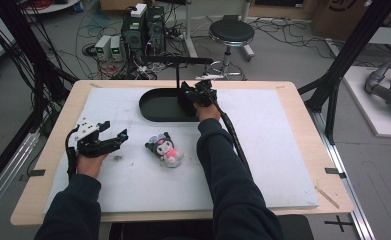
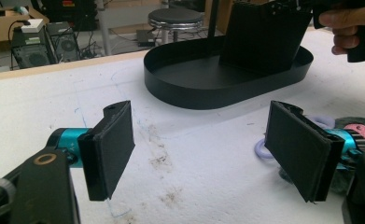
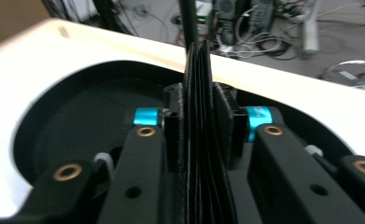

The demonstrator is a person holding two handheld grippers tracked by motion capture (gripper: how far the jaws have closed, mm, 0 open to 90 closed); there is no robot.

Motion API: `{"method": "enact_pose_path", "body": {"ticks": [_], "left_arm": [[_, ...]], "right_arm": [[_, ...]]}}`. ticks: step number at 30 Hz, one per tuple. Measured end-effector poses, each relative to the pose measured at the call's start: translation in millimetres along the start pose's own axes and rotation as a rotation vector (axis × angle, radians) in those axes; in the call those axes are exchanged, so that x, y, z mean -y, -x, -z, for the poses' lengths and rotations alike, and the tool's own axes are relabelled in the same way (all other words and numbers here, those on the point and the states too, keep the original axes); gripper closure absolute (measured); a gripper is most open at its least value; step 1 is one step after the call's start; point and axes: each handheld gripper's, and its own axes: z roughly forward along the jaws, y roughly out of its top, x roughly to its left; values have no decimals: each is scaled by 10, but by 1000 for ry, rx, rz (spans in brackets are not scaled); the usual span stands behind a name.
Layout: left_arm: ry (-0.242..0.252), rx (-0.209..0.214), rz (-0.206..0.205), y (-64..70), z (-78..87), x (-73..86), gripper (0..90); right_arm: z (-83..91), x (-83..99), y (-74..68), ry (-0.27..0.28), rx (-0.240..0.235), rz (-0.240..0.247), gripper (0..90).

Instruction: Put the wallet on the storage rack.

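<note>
My right gripper (image 1: 199, 93) reaches far over the black tray (image 1: 155, 107), jaws clamped on a black sheet (image 3: 200, 116). My left gripper (image 1: 114, 136) rests near-left, jaws apart, partly hiding the plush toy (image 2: 353, 128).

A lab or robotics workroom is indicated. Beyond the surface (image 1: 283, 150), past the right claw (image 1: 199, 92), computer towers (image 1: 143, 30) and tangled cables (image 1: 90, 30) are seen on a grey floor, with a round stool (image 1: 231, 32) beside them. Black frame struts (image 1: 355, 45) stand to that claw's right, and a grey robot arm (image 1: 388, 87) lies farther out.
</note>
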Motion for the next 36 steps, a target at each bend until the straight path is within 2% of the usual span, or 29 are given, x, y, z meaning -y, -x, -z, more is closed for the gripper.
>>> {"method": "enact_pose_path", "body": {"ticks": [1,2,7,10,11,13,14,15,17,21,22,24,26,29,31,33,36], "left_arm": [[0,0,-1,0,1,0,238],[-2,-1,-3,0,3,-1,238],[-5,1,-5,4,-1,0,238],[-4,2,-5,4,-4,1,238],[-5,2,-4,3,-4,1,238],[-6,1,-4,2,-5,3,238],[-8,1,-5,1,-4,3,238],[-8,1,-5,3,-5,2,238],[-5,0,-4,7,-5,2,238],[-8,13,5,11,-3,1,238],[-8,24,14,12,-1,1,249],[-4,36,25,16,3,-5,269],[2,44,44,22,8,-8,268],[5,29,62,24,23,-13,225],[7,34,63,25,31,-18,218],[11,26,60,43,38,-21,199],[11,23,61,81,35,-21,195]], "right_arm": [[11,-4,4,-7,31,17,649],[24,-7,17,-17,51,25,639],[71,15,124,-70,130,27,556],[41,66,208,-172,122,16,473],[53,75,231,-175,110,7,437],[128,72,304,-152,46,-60,407],[177,54,327,-137,32,-80,377],[231,28,339,-130,29,-72,377],[372,-19,351,-101,39,-26,378],[736,-19,422,-32,31,23,354],[839,0,446,-32,21,42,354],[1033,20,493,-67,5,86,320],[1291,90,521,-33,-5,138,317],[1578,174,560,-66,10,155,254],[1799,311,571,-27,24,190,244],[1973,469,593,-27,55,217,220],[2163,743,646,-33,76,208,216]]}}
